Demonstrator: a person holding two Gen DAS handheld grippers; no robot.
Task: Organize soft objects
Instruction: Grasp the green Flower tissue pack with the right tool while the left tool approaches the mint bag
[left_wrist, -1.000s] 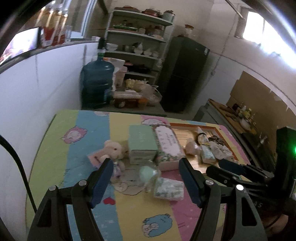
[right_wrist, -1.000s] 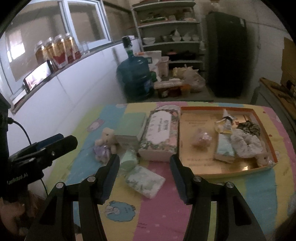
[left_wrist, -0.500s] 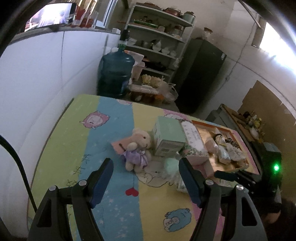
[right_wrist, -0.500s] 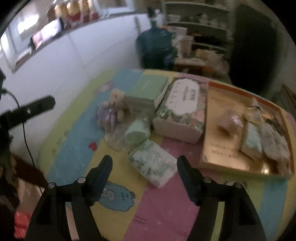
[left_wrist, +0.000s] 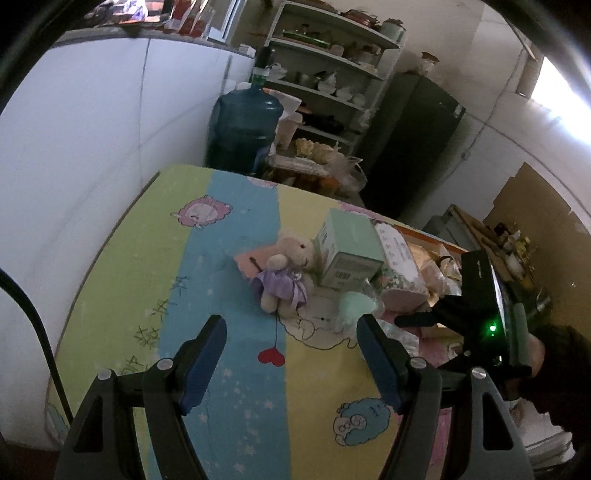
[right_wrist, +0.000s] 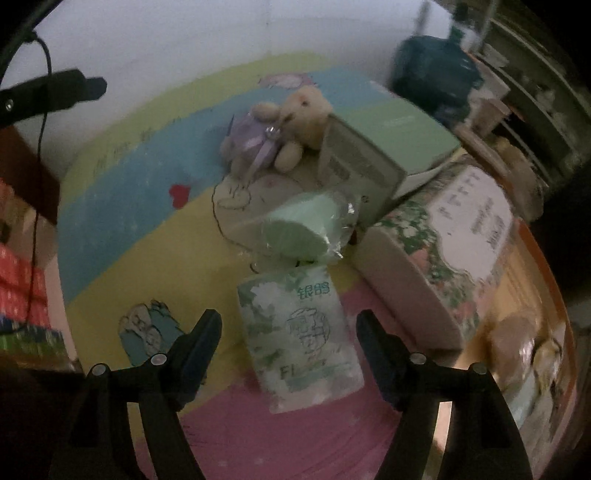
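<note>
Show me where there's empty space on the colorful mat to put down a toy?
The green and blue stripes left of the teddy bear are bare, out to the mat's edge. So is the yellow patch between the left tool and the bear. It is crowded where the bear, green box, floral box and tissue pack cluster.

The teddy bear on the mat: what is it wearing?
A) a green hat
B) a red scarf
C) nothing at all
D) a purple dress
D: the teddy bear wears a purple dress with a ribbon, seen in both wrist views, and lies beside the green box.
</note>
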